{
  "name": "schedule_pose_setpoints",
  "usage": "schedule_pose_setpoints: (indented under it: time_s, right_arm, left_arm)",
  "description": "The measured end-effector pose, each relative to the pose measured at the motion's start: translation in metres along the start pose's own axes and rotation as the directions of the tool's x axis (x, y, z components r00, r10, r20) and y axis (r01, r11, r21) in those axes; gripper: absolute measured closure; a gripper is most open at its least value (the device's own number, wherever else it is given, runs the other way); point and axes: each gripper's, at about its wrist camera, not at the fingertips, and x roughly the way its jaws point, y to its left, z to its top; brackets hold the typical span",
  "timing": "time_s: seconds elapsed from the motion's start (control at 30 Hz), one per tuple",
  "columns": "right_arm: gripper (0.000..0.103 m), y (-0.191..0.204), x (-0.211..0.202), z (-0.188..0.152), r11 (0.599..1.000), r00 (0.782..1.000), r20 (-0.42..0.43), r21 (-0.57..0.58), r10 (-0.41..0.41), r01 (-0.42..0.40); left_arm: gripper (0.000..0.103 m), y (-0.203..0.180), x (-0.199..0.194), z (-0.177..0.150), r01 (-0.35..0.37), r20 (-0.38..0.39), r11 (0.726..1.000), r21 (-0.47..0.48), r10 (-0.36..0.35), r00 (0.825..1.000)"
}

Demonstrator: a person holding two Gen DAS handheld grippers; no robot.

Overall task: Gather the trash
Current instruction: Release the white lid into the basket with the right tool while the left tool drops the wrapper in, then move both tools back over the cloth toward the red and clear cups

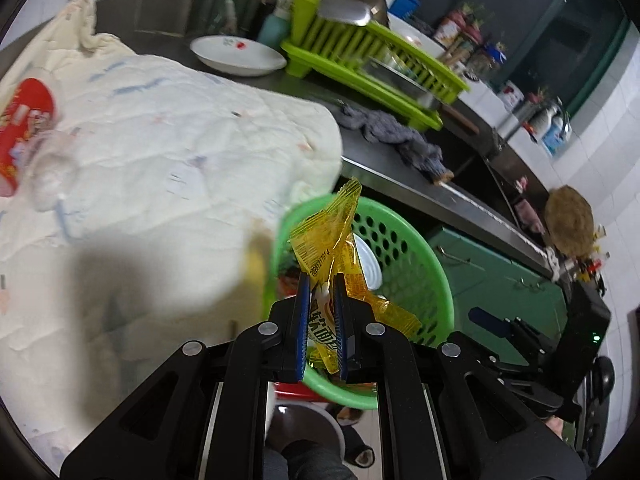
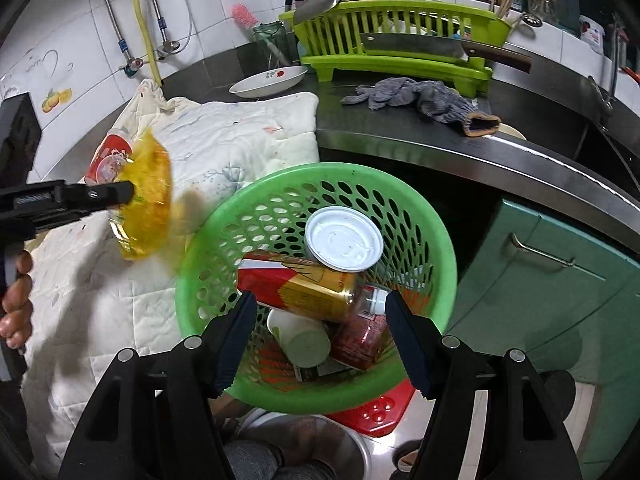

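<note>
Wrapper (image 1: 320,248) (yellow) pinched in left gripper (image 1: 323,322) above basket (image 1: 416,276).

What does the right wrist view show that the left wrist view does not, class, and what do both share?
Only the right wrist view shows the trash inside the basket: a white-lidded tin, a red and gold can, a white paper cup. Only the left wrist view shows the left gripper shut on the crinkled yellow plastic wrapper from behind. Both share the round green perforated plastic basket, the wrapper and the lime-green dish rack.
</note>
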Motion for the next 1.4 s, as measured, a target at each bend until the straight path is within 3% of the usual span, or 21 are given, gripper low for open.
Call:
schedule_pose_setpoints:
  time_s: [0.3, 0.33, 0.43, 0.63, 1.13, 1.4]
  right_arm:
    - [0.033, -0.017, -0.009, -0.012, 1.000, 1.000, 0.006, 0.027, -0.007, 0.007]
    - [0.032, -0.019, -0.010, -0.013, 1.000, 1.000, 0.004, 0.029, -0.007, 0.007]
    - [0.032, -0.022, -0.011, -0.015, 0.999, 1.000, 0.003, 0.033, -0.009, 0.009]
    - [0.032, -0.024, -0.012, -0.017, 0.999, 1.000, 0.000, 0.040, -0.010, 0.010]
    - [0.026, 0.019, 0.004, 0.003, 0.998, 0.998, -0.007, -0.009, 0.061, -0.061]
    - [0.026, 0.067, 0.022, 0.027, 0.989, 0.991, -0.021, -0.065, 0.132, -0.134]
  left_arm:
    - [0.090, -0.030, 0.045, -0.009, -0.004, -0.083, 0.999, 0.044, 0.008, 0.996]
    - [0.088, -0.032, 0.050, -0.010, -0.001, -0.093, 0.999, 0.047, 0.005, 0.996]
    - [0.061, -0.035, 0.058, -0.013, 0.002, -0.109, 0.999, 0.033, 0.001, 0.994]
    - [0.060, -0.036, 0.062, -0.017, -0.008, -0.120, 0.999, 0.046, 0.014, 0.993]
    - [0.060, 0.010, 0.001, -0.010, -0.116, -0.034, 0.992, 0.044, 0.117, 0.993]
    - [0.060, 0.061, -0.054, 0.008, -0.206, 0.049, 0.978, -0.015, 0.207, 0.977]
